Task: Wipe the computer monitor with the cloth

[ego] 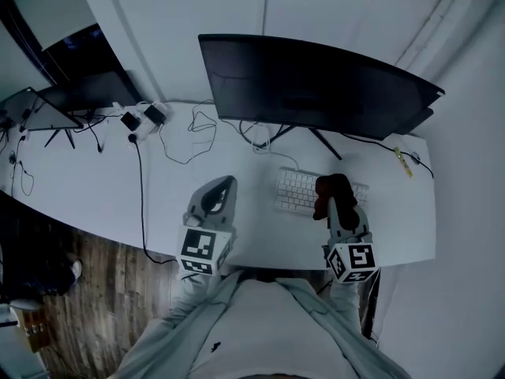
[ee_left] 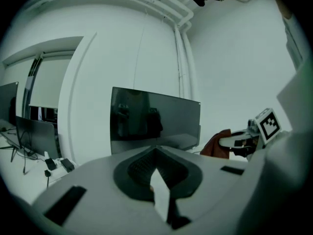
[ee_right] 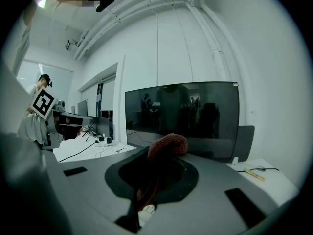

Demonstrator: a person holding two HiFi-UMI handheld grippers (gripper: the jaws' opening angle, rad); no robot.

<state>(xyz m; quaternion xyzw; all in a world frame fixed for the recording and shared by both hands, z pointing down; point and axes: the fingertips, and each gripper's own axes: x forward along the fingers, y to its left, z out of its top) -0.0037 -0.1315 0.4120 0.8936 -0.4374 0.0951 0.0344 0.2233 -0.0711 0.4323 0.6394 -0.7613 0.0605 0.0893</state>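
Note:
A wide dark monitor stands at the back of the white desk, seen also in the left gripper view as monitor and in the right gripper view as monitor. My right gripper hovers over the keyboard's right part, shut on a reddish-brown cloth. The cloth bulges up between the jaws, well short of the screen. My left gripper is held low over the desk, left of the keyboard, jaws together and holding nothing. From the left gripper view the cloth shows at the right.
A white keyboard lies in front of the monitor stand. Loose cables and power adapters lie at back left, beside a second dark screen. A yellow strip rests at far right. Wooden floor lies below the desk edge.

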